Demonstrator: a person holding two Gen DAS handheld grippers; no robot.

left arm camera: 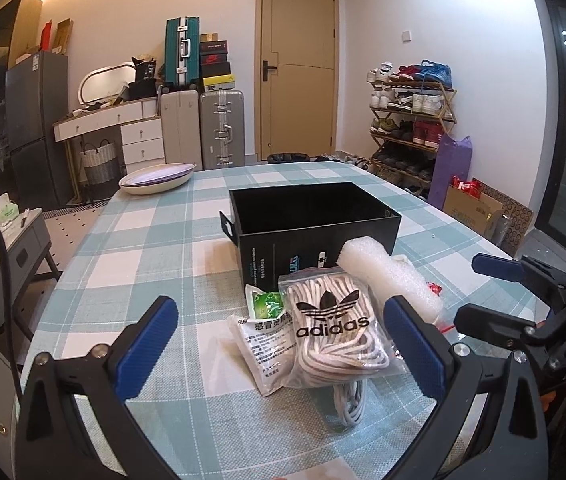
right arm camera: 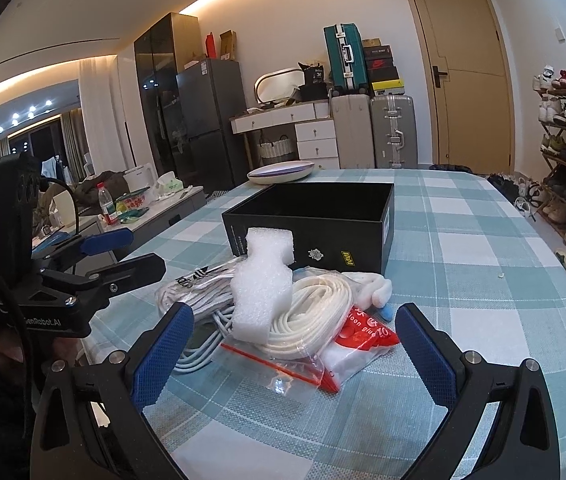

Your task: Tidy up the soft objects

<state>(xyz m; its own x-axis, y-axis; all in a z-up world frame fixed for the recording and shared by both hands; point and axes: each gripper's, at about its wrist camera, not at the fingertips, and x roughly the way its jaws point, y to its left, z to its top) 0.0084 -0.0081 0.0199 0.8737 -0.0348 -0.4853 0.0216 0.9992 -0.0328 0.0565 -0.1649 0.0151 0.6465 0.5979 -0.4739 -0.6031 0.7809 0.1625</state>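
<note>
Both grippers are hovering low over the teal-and-white checked tablecloth [left arm camera: 155,240], neither touching anything. The left gripper [left arm camera: 281,344] is sitting with its blue-padded fingers spread wide, and the clear zip bag of white laces with the black adidas logo [left arm camera: 333,332] is lying right between them, at about 12 o'clock from the camera. A white medicine sachet with black print [left arm camera: 261,346] is poking out from under that bag at 9 o'clock, with a small green packet [left arm camera: 267,304] just behind it.

The right gripper [right arm camera: 295,350] is also gaping wide open, nothing pinched. In front of it, a white foam block [right arm camera: 263,292] is leaning on the pile at 11 o'clock, beside a coiled white cord in a clear red-zip bag [right arm camera: 311,320]; a red-and-white glue packet [right arm camera: 363,336] is lying at 1 o'clock.

The open black cardboard box [right arm camera: 323,216] is standing just behind the pile at 12 o'clock, looking empty from here. A shallow white-and-lilac dish [left arm camera: 159,178] is sitting at the table's far left edge.
</note>
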